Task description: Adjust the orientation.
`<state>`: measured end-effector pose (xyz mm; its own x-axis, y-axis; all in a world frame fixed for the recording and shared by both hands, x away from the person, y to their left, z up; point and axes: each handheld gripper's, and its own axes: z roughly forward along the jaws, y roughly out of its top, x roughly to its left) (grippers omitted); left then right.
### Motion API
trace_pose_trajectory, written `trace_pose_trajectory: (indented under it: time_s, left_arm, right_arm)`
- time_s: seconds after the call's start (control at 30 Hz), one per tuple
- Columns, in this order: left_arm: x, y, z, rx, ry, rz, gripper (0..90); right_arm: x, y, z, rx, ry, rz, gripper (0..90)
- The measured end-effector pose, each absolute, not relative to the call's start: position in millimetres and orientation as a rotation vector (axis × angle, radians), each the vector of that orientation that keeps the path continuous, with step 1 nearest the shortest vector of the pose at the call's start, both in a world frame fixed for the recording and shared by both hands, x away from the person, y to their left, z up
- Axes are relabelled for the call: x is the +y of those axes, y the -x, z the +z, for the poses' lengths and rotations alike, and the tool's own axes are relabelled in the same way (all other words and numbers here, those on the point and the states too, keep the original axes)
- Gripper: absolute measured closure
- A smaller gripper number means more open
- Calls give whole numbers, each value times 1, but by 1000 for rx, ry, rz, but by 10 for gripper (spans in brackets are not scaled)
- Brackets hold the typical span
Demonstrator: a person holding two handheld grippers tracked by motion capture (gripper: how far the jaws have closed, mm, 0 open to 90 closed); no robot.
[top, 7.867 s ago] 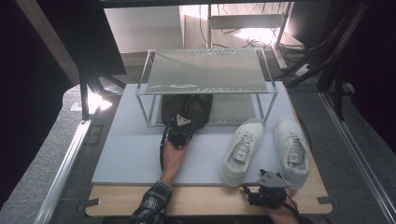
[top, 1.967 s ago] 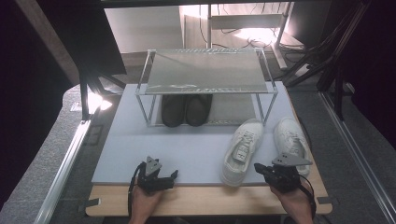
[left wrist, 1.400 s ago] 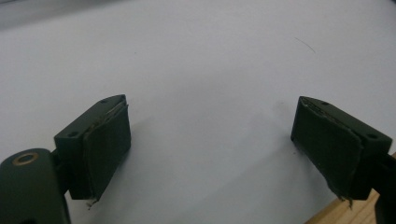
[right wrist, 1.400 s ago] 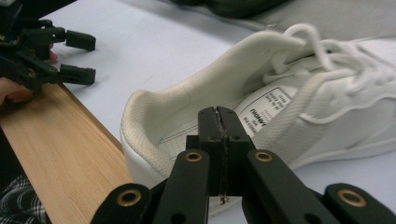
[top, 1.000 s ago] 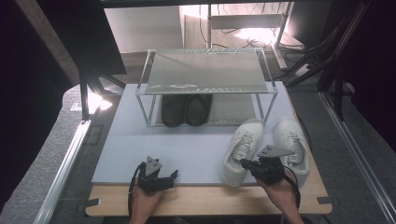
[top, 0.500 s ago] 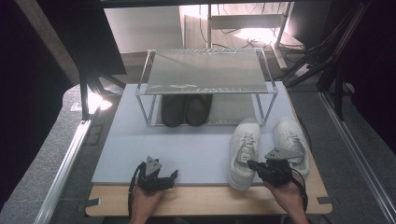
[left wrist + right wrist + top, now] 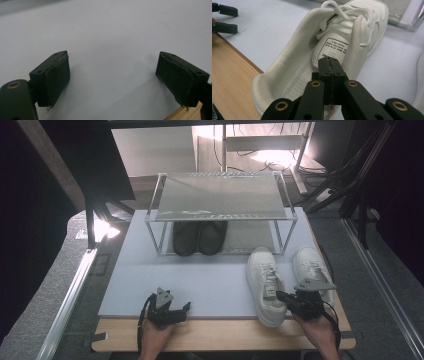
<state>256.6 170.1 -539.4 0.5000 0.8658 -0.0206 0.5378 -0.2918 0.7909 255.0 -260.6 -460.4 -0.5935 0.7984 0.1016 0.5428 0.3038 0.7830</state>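
Note:
A pair of white sneakers lies on the pale mat at the right: the nearer one (image 7: 265,282) and its mate (image 7: 310,267) beside it. My right gripper (image 7: 280,296) is at the nearer sneaker's heel. In the right gripper view its jaws (image 7: 329,66) are shut, tips inside the sneaker (image 7: 337,42) above the insole label, with nothing between them. My left gripper (image 7: 183,308) rests near the mat's front edge, jaws wide open (image 7: 112,75) over bare mat. Two black shoes (image 7: 199,237) sit under the wire rack (image 7: 220,195).
The white mat (image 7: 190,275) lies on a wooden board (image 7: 220,335) whose strip runs along the front. The rack's legs stand at the back of the mat. Dark floor and metal rails flank the table. In the right gripper view, the left gripper (image 7: 223,18) shows far off.
The left gripper has come back from the rack, where both black shoes now stand. The right gripper moved in to the nearer white sneaker, which turned from slanted to straighter.

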Motion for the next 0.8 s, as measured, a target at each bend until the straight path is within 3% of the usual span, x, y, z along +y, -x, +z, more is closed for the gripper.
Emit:
trace_pose_trajectory:
  time_s: [0.47,0.7,0.8]
  left_arm:
    - [170,-257,-539,1154,-1972,541,119]
    - [170,-257,-539,1153,-1974,541,120]
    - [170,-257,-539,1154,-1973,541,119]
  right_arm:
    - [-267,-253,-434,2209,-1267,1132,749]
    - [-270,-260,-426,2162,-1317,1105,887]
    - [-268,-265,-425,2151,-1347,1071,895]
